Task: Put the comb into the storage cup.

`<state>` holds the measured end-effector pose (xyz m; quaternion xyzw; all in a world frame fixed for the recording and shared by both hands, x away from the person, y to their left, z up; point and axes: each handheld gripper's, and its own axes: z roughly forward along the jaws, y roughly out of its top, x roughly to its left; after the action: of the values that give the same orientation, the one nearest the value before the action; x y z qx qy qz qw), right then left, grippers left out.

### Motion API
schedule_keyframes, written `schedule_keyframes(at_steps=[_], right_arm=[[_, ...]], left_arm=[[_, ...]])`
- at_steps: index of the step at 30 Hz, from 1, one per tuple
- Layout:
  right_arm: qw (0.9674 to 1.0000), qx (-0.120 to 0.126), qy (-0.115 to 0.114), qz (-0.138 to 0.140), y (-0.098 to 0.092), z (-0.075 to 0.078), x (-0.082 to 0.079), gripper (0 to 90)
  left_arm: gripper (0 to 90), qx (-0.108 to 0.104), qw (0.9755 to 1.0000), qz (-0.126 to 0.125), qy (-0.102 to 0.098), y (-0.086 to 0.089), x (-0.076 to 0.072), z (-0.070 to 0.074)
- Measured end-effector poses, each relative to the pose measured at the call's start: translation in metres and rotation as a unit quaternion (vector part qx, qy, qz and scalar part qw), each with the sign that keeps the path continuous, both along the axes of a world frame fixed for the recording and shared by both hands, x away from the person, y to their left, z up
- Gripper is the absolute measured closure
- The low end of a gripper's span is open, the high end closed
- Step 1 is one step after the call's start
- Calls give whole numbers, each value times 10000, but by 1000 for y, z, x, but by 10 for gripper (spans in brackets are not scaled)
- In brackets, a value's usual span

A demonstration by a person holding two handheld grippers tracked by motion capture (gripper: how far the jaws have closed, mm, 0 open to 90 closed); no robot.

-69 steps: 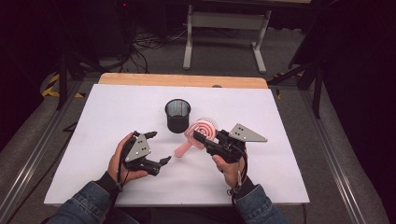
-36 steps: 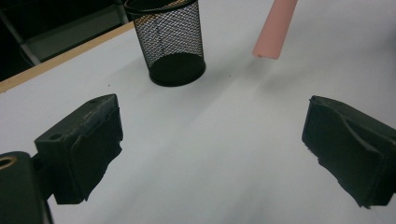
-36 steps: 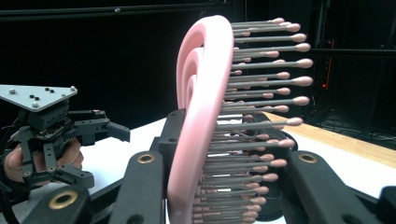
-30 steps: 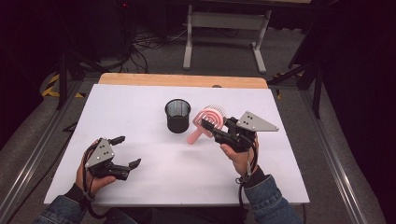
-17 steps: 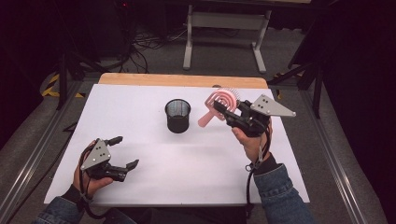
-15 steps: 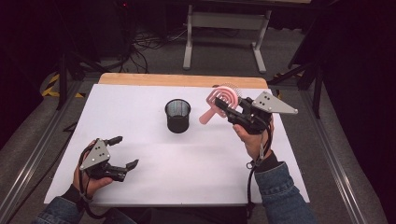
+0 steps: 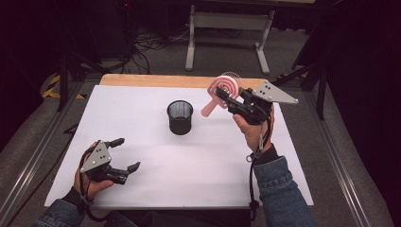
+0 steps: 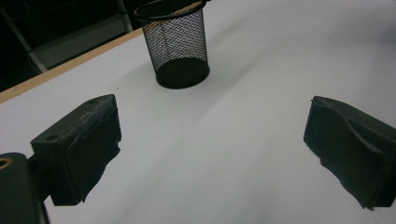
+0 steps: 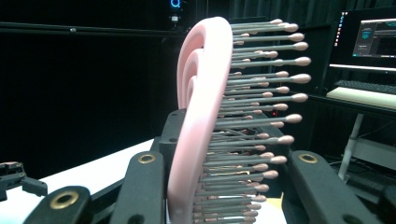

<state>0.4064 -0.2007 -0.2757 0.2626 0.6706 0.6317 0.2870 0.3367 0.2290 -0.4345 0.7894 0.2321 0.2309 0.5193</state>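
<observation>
A pink hairbrush (image 7: 221, 92) with a round spiral head hangs above the table at the back right, its handle pointing down toward the black mesh cup (image 7: 180, 117). My right gripper (image 7: 228, 98) is shut on the brush. In the right gripper view the pink hairbrush (image 9: 201, 121) stands upright between the jaws, bristles to the right. My left gripper (image 7: 125, 153) rests open near the front left of the table. The left gripper view has the black mesh cup (image 8: 177, 46) ahead, past the spread fingers (image 8: 84, 144).
A white sheet (image 7: 142, 142) covers the table, with a wooden edge (image 7: 156, 80) along the back. A grey stand and cables sit on the dark floor beyond. A lit monitor (image 9: 373, 42) on a desk appears in the right gripper view.
My right gripper has lifted the pink hairbrush off the table and carried it up and toward the back right. My left gripper drew away to the front left, then stayed still.
</observation>
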Motion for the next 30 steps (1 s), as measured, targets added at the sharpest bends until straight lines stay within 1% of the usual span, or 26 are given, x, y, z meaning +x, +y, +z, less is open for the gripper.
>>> schedule_keyframes(at_steps=[1,2,3,5,6,15,17,18,30], right_arm=[[10000,57,30,16,2,0,2,629],[10000,-10,2,-12,2,-1,6,629],[10000,70,54,26,5,-1,6,629],[10000,54,61,26,6,-1,7,629],[10000,6,46,18,8,-2,10,629],[10000,3,-8,9,11,0,13,629],[10000,-32,-27,15,13,0,14,629],[10000,8,-14,13,14,0,14,629],[10000,9,-34,84,28,0,19,630]], left_arm=[[52,5,10000,-3,4,0,0,0],[52,3,10000,-20,2,0,0,0],[52,4,10000,-19,-4,0,0,0],[52,-10,10000,-20,6,0,0,0],[53,-16,10000,-20,1,0,0,0],[53,-31,10000,-38,-1,0,0,0],[52,-37,10000,-44,1,0,0,0],[52,-41,10000,-45,-2,0,0,0],[51,-59,10000,-56,-6,-1,0,0]])
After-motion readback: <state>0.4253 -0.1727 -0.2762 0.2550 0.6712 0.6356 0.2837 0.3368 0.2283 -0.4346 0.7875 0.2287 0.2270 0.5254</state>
